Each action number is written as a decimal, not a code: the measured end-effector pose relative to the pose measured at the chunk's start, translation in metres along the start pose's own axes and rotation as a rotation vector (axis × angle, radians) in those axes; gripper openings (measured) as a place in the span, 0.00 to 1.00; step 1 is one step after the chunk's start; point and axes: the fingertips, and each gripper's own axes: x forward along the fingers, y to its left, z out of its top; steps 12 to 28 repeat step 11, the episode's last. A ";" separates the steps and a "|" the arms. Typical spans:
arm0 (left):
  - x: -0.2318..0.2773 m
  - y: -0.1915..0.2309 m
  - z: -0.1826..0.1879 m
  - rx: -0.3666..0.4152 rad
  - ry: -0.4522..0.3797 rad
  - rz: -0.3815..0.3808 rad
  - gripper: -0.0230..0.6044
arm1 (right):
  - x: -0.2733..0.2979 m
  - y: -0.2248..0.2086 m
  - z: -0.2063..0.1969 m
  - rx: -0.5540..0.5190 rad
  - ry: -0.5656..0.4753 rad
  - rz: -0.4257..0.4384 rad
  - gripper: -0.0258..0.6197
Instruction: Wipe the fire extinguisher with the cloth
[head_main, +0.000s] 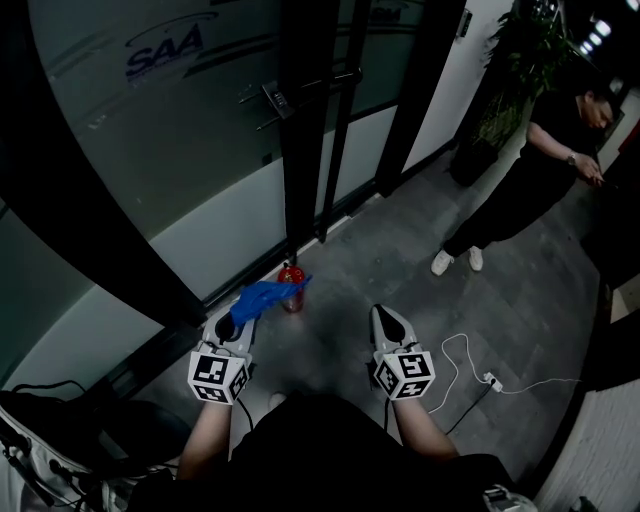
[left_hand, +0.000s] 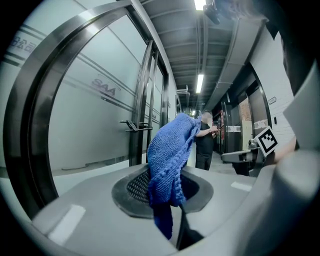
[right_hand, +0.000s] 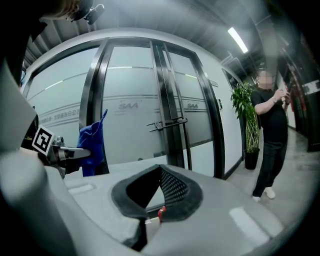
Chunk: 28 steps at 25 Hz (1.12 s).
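Grey hallway floor by the glass doors is holding the fire extinguisher (head_main: 291, 287), just ahead. Left gripper (head_main: 238, 318) jaws are pinching the blue cloth (left_hand: 170, 155), probably dangling it ready for wiping; right gripper (head_main: 388, 322) jaws are sitting pressed together, empty.

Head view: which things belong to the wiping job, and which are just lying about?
Job:
- blue cloth, clamped in the left gripper
- red fire extinguisher, on the floor by the glass door
- right gripper, shut and empty

Lying about:
- white cable on the floor
- potted plant
- standing person
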 end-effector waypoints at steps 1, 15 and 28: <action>-0.002 0.002 -0.002 -0.003 0.003 0.008 0.16 | 0.000 0.002 -0.001 -0.003 0.003 0.005 0.04; -0.022 -0.005 -0.021 -0.045 0.022 0.047 0.16 | -0.010 0.009 -0.010 -0.009 0.014 0.025 0.04; -0.022 -0.005 -0.021 -0.045 0.022 0.047 0.16 | -0.010 0.009 -0.010 -0.009 0.014 0.025 0.04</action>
